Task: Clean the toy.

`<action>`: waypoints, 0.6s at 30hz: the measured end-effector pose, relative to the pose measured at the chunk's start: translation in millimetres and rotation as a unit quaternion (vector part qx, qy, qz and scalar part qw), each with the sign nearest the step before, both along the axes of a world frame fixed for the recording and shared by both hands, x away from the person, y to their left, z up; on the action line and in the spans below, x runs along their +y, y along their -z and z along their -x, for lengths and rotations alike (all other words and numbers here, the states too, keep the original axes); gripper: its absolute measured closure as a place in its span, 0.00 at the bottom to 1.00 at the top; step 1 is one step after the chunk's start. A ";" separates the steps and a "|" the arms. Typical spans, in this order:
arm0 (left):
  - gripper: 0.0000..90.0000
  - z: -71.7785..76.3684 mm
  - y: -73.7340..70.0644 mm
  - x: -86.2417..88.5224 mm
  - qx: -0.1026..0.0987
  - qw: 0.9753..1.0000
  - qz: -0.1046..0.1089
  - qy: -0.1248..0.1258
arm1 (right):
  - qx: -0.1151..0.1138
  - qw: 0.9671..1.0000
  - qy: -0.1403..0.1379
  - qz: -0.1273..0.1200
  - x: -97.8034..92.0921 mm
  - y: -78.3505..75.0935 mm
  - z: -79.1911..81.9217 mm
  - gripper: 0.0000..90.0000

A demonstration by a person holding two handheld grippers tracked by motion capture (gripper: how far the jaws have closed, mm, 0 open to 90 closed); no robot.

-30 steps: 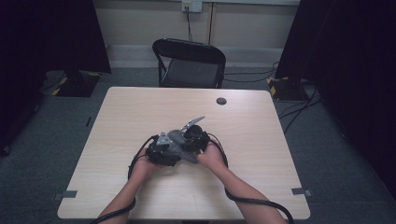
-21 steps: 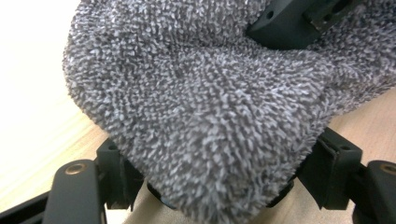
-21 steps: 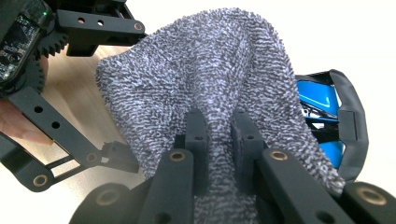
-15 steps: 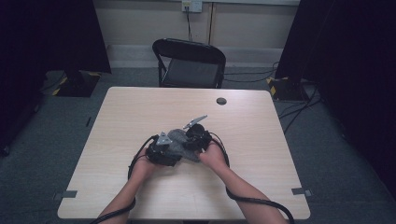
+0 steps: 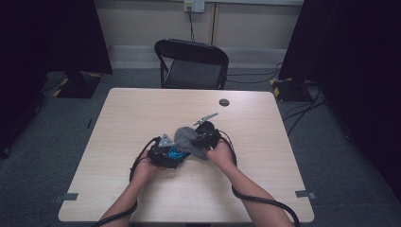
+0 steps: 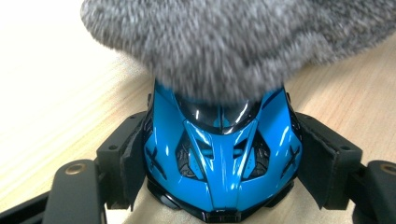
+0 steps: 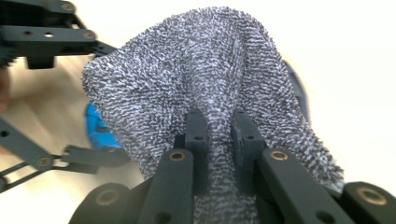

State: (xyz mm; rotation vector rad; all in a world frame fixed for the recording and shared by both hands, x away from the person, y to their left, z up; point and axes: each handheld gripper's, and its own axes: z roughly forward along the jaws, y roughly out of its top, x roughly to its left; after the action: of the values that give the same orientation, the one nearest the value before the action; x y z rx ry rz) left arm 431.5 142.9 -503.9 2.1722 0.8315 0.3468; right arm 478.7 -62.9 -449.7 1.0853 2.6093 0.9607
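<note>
High view overlooks the table (image 5: 142, 113); both gripper views sit close, sharing the grey cloth (image 6: 233, 42).

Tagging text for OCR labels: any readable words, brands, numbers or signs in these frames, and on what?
None readable.
Blue shiny object held in the left tongs: moulded X-like marks on its sides, no letters.
Grey cloth pinched in the right tongs: plain weave, no tag visible.
Wall socket and small dark disc on the table: too small to read.

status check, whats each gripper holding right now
Left gripper shut on blue toy car. Right gripper shut on grey cloth, draped over car's far end. Nothing blocking.
</note>
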 end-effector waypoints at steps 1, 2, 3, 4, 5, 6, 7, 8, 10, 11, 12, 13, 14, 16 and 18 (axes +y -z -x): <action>0.29 0.0 0.0 0.0 0.000 1.000 0.000 0.000 | -0.001 1.000 0.001 0.000 -1.7 0.1 -1.4 0.89; 0.29 0.0 0.0 0.0 0.000 1.000 0.000 0.000 | 0.000 1.000 0.004 -0.002 -3.3 0.2 -2.5 0.89; 0.29 0.0 0.0 0.0 0.000 1.000 0.000 0.000 | 0.000 1.000 0.008 -0.003 -4.7 0.3 -3.4 0.89; 0.29 0.0 0.0 0.0 0.000 1.000 0.000 0.000 | 0.001 1.000 0.010 -0.004 -5.9 0.3 -4.1 0.89; 0.29 0.0 0.0 0.0 0.000 1.000 0.000 0.000 | 0.001 1.000 0.011 -0.004 -6.9 0.2 -4.7 0.89; 0.29 0.0 0.0 0.0 0.000 1.000 0.000 0.000 | -0.002 1.000 0.014 -0.004 -7.6 0.2 -5.0 0.89; 0.29 0.0 0.0 0.0 0.000 1.000 0.000 0.000 | -0.002 1.000 0.016 -0.005 -8.1 0.2 -5.4 0.89; 0.29 0.1 0.0 0.0 0.000 1.000 0.000 0.000 | -0.003 1.000 0.018 -0.005 -8.7 0.1 -5.8 0.89; 0.29 0.0 0.0 0.1 0.000 1.000 -0.001 0.000 | -0.005 1.000 0.024 -0.007 -10.0 0.2 -6.8 0.89; 0.29 0.0 0.0 0.1 0.000 1.000 -0.001 0.000 | -0.005 1.000 0.027 -0.009 -10.7 0.2 -7.4 0.89; 0.29 0.0 0.0 0.1 0.000 1.000 -0.001 0.000 | -0.006 0.999 0.029 -0.011 -11.5 0.1 -7.9 0.89; 0.29 0.0 0.0 0.1 0.000 1.000 -0.001 0.000 | -0.006 0.999 0.029 -0.011 -11.5 0.1 -7.9 0.89; 0.29 0.0 0.0 0.1 0.000 1.000 -0.001 0.000 | -0.005 0.999 0.032 -0.011 -13.2 -0.1 -9.5 0.89; 0.29 0.0 -0.1 0.1 0.000 1.000 -0.001 0.000 | -0.005 0.999 0.035 -0.012 -13.7 -0.3 -9.8 0.89; 0.29 0.0 0.0 0.0 0.000 1.000 -0.001 0.000 | -0.013 0.999 0.040 -0.006 -15.6 -1.6 -11.5 0.89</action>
State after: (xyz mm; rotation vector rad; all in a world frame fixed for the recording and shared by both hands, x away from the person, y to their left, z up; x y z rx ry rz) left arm 431.5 142.9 -503.9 2.1730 0.8314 0.3482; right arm 490.2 -78.5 -448.1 1.1630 2.5216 0.9681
